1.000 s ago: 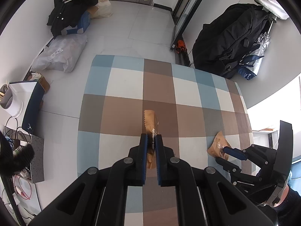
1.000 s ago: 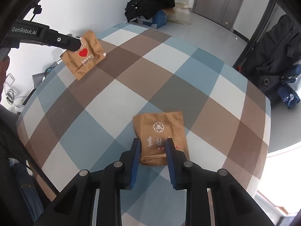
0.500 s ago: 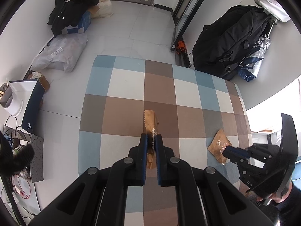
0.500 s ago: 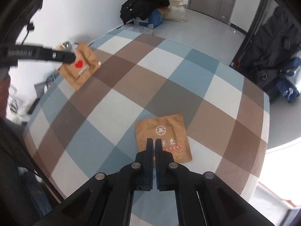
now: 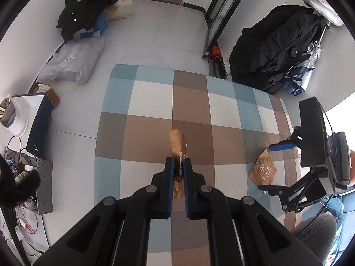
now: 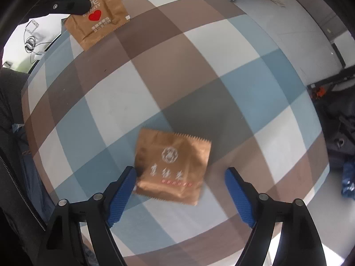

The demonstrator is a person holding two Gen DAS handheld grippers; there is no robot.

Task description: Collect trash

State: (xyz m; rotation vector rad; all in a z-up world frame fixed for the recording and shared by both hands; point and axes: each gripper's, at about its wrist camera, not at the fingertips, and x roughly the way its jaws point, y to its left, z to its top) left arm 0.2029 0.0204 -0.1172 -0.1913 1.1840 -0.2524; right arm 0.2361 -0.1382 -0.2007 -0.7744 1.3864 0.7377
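My left gripper [image 5: 178, 163] is shut on a brown paper packet with a red heart [image 5: 177, 140], held edge-on above the checked table [image 5: 150, 102]; the same packet shows in the right wrist view [image 6: 97, 20]. A second brown packet with white print [image 6: 173, 166] lies flat on the table, also seen in the left wrist view [image 5: 263, 170]. My right gripper [image 6: 179, 179] is open wide just above this packet, one finger at its left edge, the other off to its right. The right gripper also shows in the left wrist view [image 5: 275, 166].
The table's right edge [image 5: 288, 119] is near the second packet. On the floor lie a black bag [image 5: 273, 48], a white plastic bag [image 5: 73, 62], dark clothes on boxes [image 5: 86, 11] and a white bin [image 5: 15, 119] at the left.
My right gripper closed, drew back off the printed packet, then opened wide and came down over it. My left gripper stays shut on the heart packet.
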